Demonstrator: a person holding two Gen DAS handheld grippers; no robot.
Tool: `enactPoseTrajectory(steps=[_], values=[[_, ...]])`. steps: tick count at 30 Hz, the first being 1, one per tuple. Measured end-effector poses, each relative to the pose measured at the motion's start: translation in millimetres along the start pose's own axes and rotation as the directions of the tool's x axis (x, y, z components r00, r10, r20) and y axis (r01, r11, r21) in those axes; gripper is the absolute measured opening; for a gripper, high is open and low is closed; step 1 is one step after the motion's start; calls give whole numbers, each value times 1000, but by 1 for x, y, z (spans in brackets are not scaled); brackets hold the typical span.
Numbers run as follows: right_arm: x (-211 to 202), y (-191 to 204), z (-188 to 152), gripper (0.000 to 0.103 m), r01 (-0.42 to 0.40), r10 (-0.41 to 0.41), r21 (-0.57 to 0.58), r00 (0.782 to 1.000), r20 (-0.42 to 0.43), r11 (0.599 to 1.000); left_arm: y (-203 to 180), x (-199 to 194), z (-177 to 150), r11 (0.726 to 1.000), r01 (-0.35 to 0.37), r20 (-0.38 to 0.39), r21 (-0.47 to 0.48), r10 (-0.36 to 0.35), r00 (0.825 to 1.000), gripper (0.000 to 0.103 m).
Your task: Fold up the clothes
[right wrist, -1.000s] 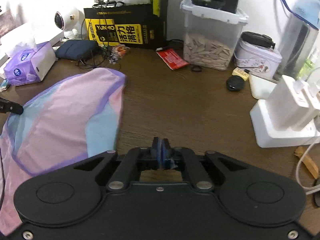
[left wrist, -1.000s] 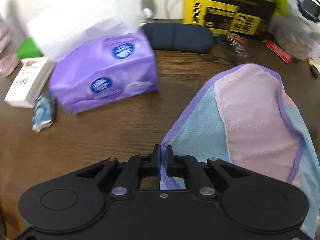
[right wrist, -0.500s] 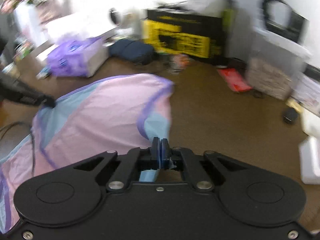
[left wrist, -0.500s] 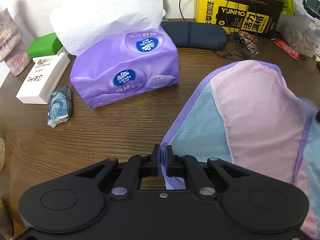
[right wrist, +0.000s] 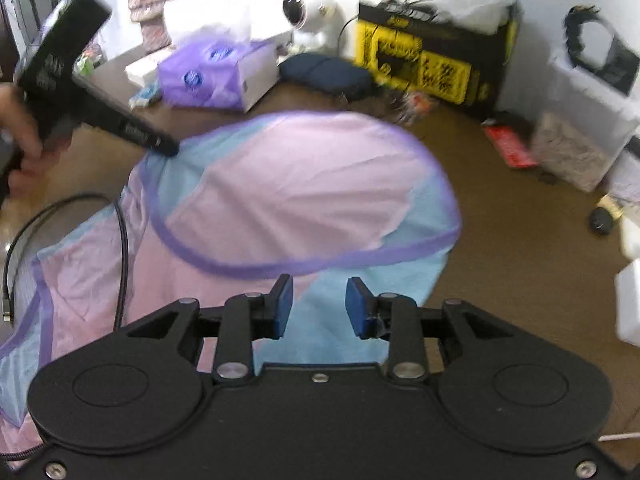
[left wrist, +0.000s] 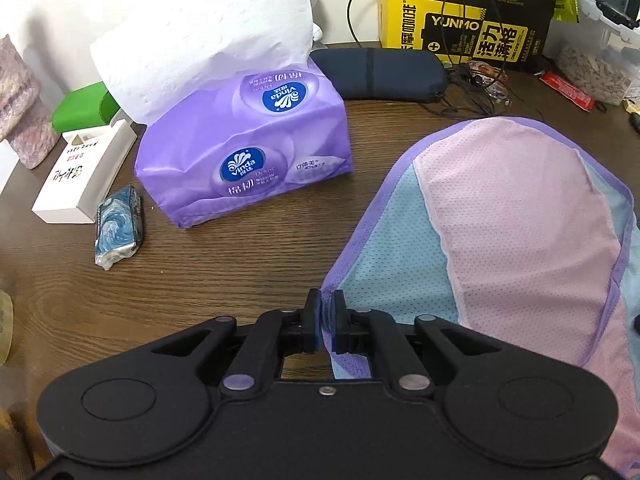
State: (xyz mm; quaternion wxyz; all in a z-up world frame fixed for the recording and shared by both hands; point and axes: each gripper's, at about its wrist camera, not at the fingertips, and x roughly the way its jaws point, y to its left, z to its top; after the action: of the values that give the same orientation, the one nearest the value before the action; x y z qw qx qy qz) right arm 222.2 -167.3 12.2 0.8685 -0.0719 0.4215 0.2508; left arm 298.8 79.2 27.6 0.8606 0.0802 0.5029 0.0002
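Right gripper (right wrist: 318, 306) opening, pads now clear of the garment (right wrist: 304, 192), folded half dropped on the surface (left wrist: 224, 264). Left gripper (left wrist: 327, 320) clamped on purple hem. 1 fold laid.

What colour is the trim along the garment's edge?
Purple trim edges the pink and light blue garment; left wrist view shows it best.

Bare bench (left wrist: 208, 280) lies open between the purple tissue pack (left wrist: 244, 164) and the spread garment (left wrist: 516, 216), wide enough for a claw to pass. The rear is crowded by a navy pouch (left wrist: 380, 74), a yellow-black box (left wrist: 468, 28) and tangled cables (left wrist: 476, 88). On the blurred right side, brown bench (right wrist: 520, 248) seems free up to some white blocks (right wrist: 630, 300).
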Motion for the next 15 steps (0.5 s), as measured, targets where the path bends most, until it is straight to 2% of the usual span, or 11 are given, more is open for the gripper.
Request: enactPoseTrajectory(steps=[1, 2, 3, 10, 11, 12, 13, 14, 15], values=[[2, -3, -1, 26, 0, -1, 26, 1000, 4, 1000, 0, 0, 0, 1000, 3, 2, -1, -3, 1000, 5], [1, -7, -3, 6, 5, -6, 43, 1000, 14, 999, 1, 0, 0, 1000, 5, 4, -3, -5, 1000, 5], [-1, -11, -5, 2, 11, -12, 64, 1000, 22, 998, 1, 0, -1, 1000, 6, 5, -3, -6, 1000, 5], [-20, -38, -18, 3, 64, -69, 178, 997, 23, 982, 0, -1, 0, 1000, 1, 7, 6, -1, 1000, 5], [-21, -37, -18, 8, 70, -75, 182, 997, 20, 981, 1, -1, 1, 1000, 6, 5, -4, -6, 1000, 6], [-22, -35, -17, 18, 75, -79, 182, 997, 15, 980, 4, -1, 1, 1000, 15, 2, -23, -15, 1000, 6], [-25, -30, -15, 36, 80, -84, 173, 996, 18, 982, 6, -4, 1, 999, 32, 4, -43, -32, 999, 6], [-31, -24, -14, 50, 79, -85, 152, 996, 35, 985, 10, -9, 0, 996, 57, 11, -63, -56, 998, 6], [-40, -17, -13, 55, 73, -81, 124, 995, 59, 990, 13, -14, -1, 993, 81, 19, -83, -80, 997, 7]])
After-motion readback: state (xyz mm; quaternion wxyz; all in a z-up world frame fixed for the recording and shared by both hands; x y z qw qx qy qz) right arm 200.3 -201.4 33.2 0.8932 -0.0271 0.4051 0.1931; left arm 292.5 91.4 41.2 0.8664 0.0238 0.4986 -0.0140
